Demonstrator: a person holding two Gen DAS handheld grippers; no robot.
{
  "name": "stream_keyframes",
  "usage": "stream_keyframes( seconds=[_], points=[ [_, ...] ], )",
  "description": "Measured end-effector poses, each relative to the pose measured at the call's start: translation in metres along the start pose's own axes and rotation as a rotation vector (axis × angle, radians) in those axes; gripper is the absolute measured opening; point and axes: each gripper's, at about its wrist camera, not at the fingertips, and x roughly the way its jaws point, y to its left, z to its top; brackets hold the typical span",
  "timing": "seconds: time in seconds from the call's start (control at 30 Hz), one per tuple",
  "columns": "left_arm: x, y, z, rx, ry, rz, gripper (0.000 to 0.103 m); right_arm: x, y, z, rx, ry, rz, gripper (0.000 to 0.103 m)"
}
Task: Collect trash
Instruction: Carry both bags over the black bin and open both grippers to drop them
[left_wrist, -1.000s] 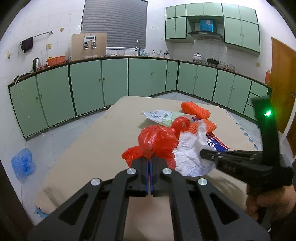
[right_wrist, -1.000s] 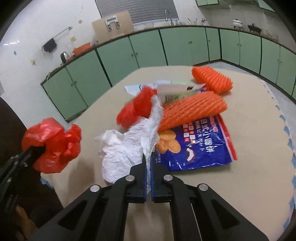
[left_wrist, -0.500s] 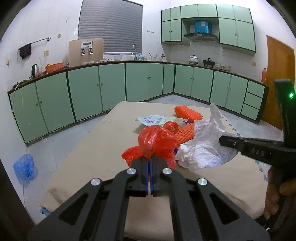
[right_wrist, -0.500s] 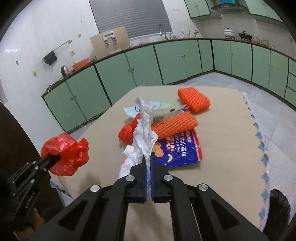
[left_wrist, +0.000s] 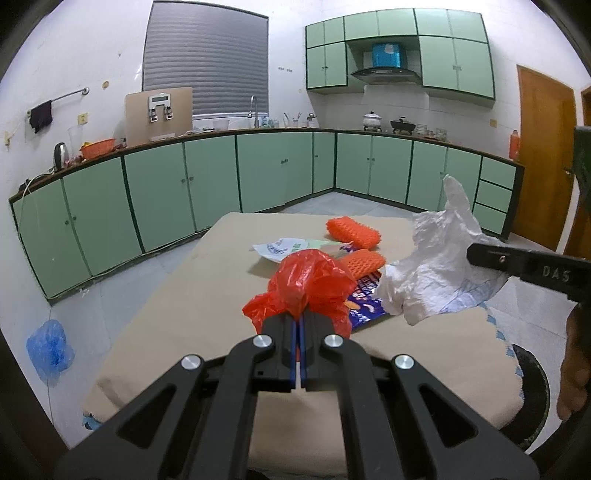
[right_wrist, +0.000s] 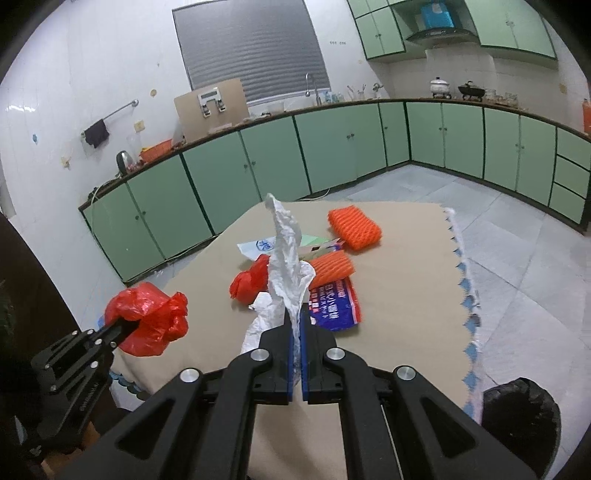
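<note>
My left gripper (left_wrist: 299, 323) is shut on a crumpled red plastic bag (left_wrist: 308, 284), held above the near edge of the beige table (left_wrist: 207, 295); the same red plastic bag (right_wrist: 147, 319) hangs at lower left in the right wrist view. My right gripper (right_wrist: 296, 321) is shut on a crumpled white plastic bag (right_wrist: 286, 254), lifted off the table; in the left wrist view that white plastic bag (left_wrist: 436, 269) hangs at the right. On the table lie another red bag (right_wrist: 249, 282), two orange foam nets (right_wrist: 354, 227) (right_wrist: 330, 267), a blue snack wrapper (right_wrist: 334, 308) and a white wrapper (right_wrist: 256, 247).
A black trash bag (right_wrist: 517, 410) sits on the floor off the table's near right corner. A blue plastic bag (left_wrist: 50, 349) lies on the floor at left. Green cabinets (left_wrist: 258, 173) line the far walls. A hand (left_wrist: 572, 369) grips the right tool.
Both grippers have risen and drawn back from the pile. The white bag has come up off the table and now hangs clear of the wrappers. The red bag stays gripped.
</note>
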Motion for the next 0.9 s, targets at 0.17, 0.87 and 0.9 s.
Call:
stream_keyframes(
  seconds=[0.17,0.87,0.9],
  points=[
    [-0.005,-0.014,0.004,0.024,-0.013,-0.022,0.0,-0.026,-0.01,0.001,0.005,-0.035,-0.025,0.003],
    [0.0,-0.203,0.0,0.266,0.008,-0.355,0.0,-0.138,-0.132,-0.051,0.135,-0.069,-0.286,0.003],
    [0.002,-0.217,-0.004,0.286,0.014,-0.377,0.0,-0.142,-0.145,-0.059,0.155,-0.059,-0.31,0.003]
  ],
)
